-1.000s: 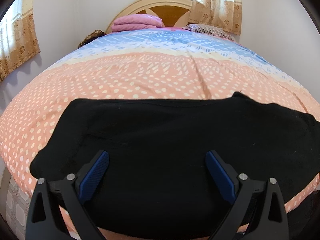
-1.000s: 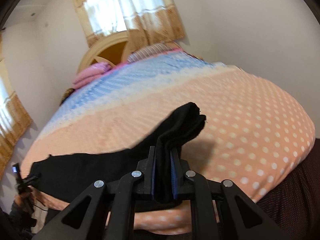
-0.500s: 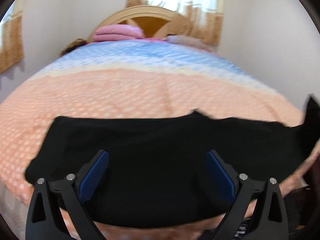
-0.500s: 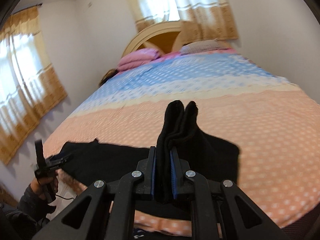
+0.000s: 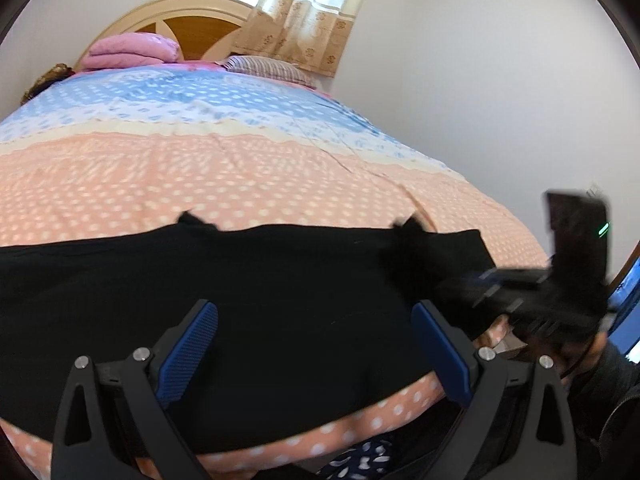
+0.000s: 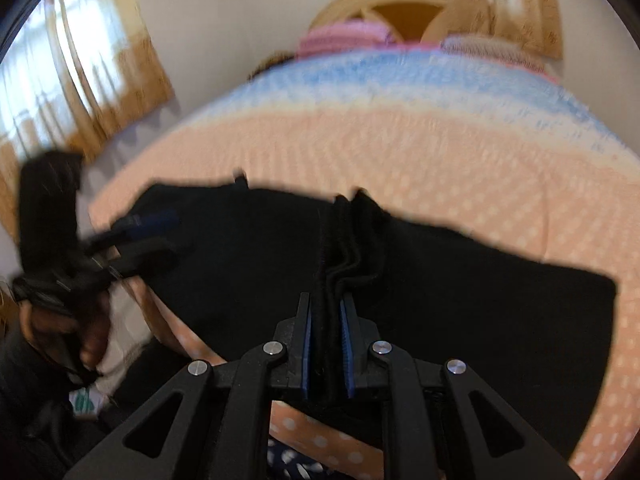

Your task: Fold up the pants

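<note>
Black pants [image 5: 280, 300] lie spread across the near edge of the bed. My left gripper [image 5: 314, 344] is open, hovering above the cloth with nothing between its blue pads. My right gripper [image 6: 326, 344] is shut on a bunched end of the pants [image 6: 348, 240] and holds that end over the flat part of the pants. In the left wrist view the right gripper [image 5: 520, 280] shows blurred at the right, with the held cloth trailing from it. In the right wrist view the left gripper [image 6: 132, 236] shows blurred at the left.
The bed [image 5: 200, 168] has a peach dotted and blue cover. A pink folded blanket [image 5: 132, 50] and a striped pillow [image 5: 268, 68] lie by the headboard. White walls stand to the right, curtained windows behind and to the left.
My right gripper has carried the held pants end leftward over the spread cloth, close to my left gripper. The left view has swung to the right; its gripper stays open.
</note>
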### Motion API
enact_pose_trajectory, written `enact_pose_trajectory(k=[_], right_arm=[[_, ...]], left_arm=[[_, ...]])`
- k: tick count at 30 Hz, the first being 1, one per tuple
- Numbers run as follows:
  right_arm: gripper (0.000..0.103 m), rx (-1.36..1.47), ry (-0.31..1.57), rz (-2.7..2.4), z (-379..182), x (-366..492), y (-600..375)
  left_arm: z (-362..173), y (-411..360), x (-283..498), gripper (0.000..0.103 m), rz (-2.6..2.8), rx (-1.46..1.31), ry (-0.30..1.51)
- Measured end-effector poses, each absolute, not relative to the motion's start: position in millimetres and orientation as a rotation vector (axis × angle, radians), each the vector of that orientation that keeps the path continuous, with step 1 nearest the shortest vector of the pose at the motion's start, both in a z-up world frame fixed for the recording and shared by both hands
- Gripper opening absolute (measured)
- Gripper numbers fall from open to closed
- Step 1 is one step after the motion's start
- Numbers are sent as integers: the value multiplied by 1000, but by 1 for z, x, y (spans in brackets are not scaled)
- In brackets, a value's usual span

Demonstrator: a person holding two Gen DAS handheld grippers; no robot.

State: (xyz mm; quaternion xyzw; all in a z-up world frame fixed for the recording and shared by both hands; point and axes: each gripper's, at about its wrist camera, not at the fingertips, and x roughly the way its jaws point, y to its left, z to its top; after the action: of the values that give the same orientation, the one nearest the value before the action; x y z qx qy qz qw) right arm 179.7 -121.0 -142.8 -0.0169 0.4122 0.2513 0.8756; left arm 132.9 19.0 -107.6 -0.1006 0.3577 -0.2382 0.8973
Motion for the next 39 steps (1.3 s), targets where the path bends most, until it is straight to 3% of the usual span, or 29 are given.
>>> enact_pose_trajectory(k=[2, 4, 10, 16, 19, 21, 32, 39], right_arm=[[38, -14, 889, 529, -148, 183, -130], [52, 27, 869, 542, -139, 178, -146], [58, 156, 749, 507, -113, 157, -224], [61, 375, 713, 397, -129, 156, -292], [61, 368, 704, 390, -131, 156, -293], [61, 350, 711, 402, -134, 156, -288], [61, 261, 611, 429, -124, 137, -269], [62, 171, 679, 511, -140, 141, -239]], left_arm=[[-109, 9, 140, 100, -520, -218, 762], [-111, -4, 147, 100, -550, -215, 784], [-118, -55, 161, 99, -658, -223, 856], [-129, -94, 175, 87, -671, -215, 935], [-128, -101, 177, 61, -620, -156, 918], [-128, -97, 178, 14, -605, -166, 923], [-91, -61, 162, 12, -595, -223, 848], [-130, -48, 178, 12, -490, -213, 935]])
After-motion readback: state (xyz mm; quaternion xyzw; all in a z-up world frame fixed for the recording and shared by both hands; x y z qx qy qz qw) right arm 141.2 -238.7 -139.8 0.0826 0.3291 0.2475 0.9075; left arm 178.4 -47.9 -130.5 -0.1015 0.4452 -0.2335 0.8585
